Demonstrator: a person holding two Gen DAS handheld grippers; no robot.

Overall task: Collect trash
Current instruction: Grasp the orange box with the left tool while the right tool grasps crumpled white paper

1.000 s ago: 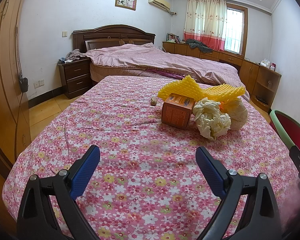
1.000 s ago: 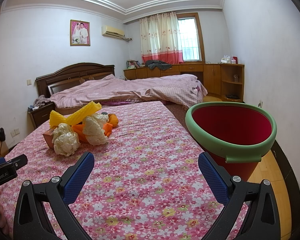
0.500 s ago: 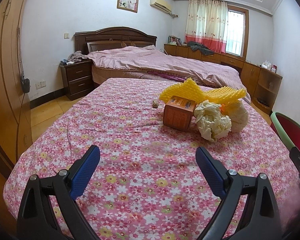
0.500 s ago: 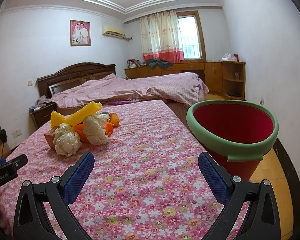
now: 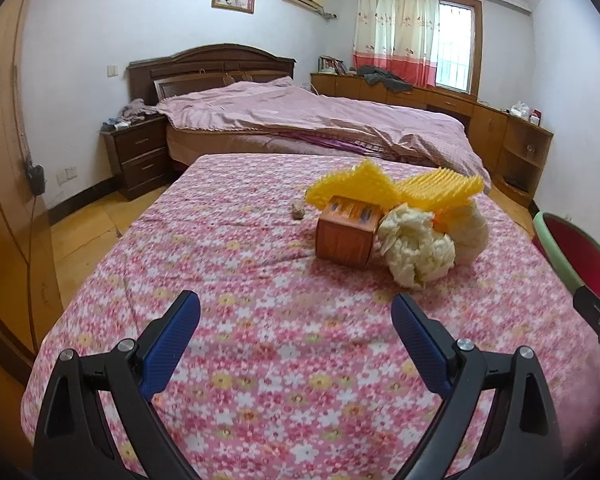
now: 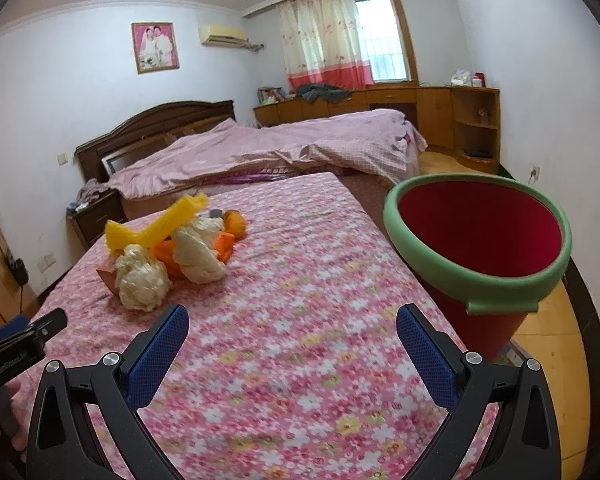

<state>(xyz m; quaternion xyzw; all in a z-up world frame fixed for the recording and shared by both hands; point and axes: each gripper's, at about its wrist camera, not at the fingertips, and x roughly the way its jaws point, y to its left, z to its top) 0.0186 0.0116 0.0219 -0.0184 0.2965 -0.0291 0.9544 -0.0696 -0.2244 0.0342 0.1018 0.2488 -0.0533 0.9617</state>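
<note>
A pile of trash lies on the flowered bedspread (image 5: 236, 264): an orange box (image 5: 346, 236), crumpled cream paper balls (image 5: 418, 250), yellow foam netting (image 5: 384, 186) and a small brown scrap (image 5: 298, 211). The right wrist view shows the same paper ball (image 6: 142, 278), yellow netting (image 6: 160, 226) and orange pieces (image 6: 224, 242). A red bin with a green rim (image 6: 476, 240) stands at the bed's right edge and shows in the left wrist view (image 5: 572, 252). My left gripper (image 5: 296, 322) is open and empty, short of the pile. My right gripper (image 6: 292, 334) is open and empty, with the bin to its right.
A second bed with a pink quilt (image 5: 320, 120) lies behind. A dark nightstand (image 5: 140, 152) stands at the left. Wooden cabinets (image 6: 440, 116) line the far wall under the window. Wood floor (image 5: 84, 224) runs along the bed's left side.
Both grippers have moved forward over the bed toward the trash pile, which now looks larger and nearer. The bin looms larger in the right view. Both stay open.
</note>
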